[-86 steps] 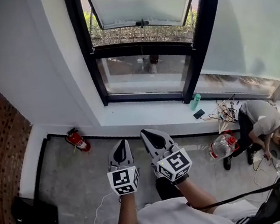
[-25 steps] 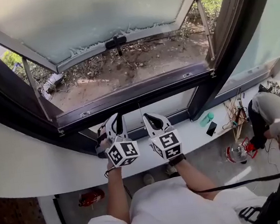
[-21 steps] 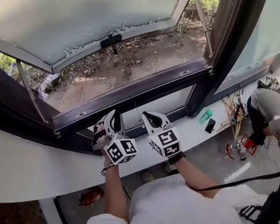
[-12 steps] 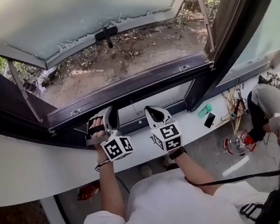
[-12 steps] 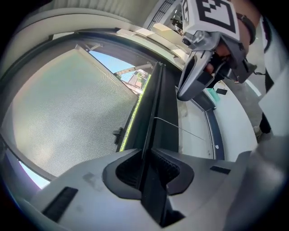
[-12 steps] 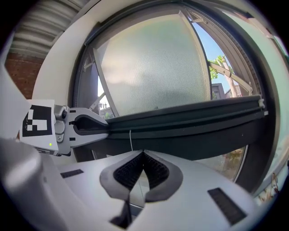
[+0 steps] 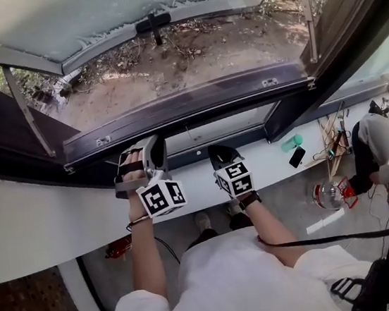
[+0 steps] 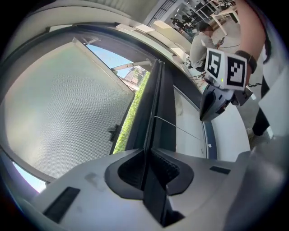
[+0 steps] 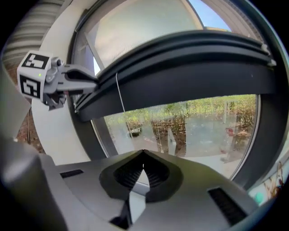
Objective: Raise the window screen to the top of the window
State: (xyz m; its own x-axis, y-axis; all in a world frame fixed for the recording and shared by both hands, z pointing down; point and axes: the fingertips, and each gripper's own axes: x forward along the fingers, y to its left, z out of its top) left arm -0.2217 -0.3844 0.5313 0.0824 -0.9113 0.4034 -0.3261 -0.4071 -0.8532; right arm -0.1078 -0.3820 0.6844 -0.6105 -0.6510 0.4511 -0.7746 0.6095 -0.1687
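Observation:
A dark screen bar point(image 7: 195, 105) runs along the bottom of the open window, under the tilted-out frosted sash point(image 7: 125, 4). My left gripper point(image 7: 152, 144) lies on its side at the bar's left part. In the left gripper view its jaws point(image 8: 146, 155) are shut on the bar's thin dark edge point(image 8: 153, 103). A thin cord point(image 9: 118, 92) hangs from the bar. My right gripper point(image 7: 219, 151) is lower, in front of the fixed lower pane point(image 9: 189, 122), apart from the bar. Its jaws point(image 9: 143, 164) are shut with nothing between them.
A white sill point(image 7: 47, 220) spans below the window. On its right part stand a green bottle point(image 7: 291, 143) and a phone point(image 7: 296, 157). A person point(image 7: 381, 141) crouches on the floor at the right beside a red-topped jug point(image 7: 327, 194). A fire extinguisher point(image 7: 118, 248) lies lower left.
My left gripper has rolled onto its side and stayed at the bar's edge. My right gripper has sunk from beside the bar to below it.

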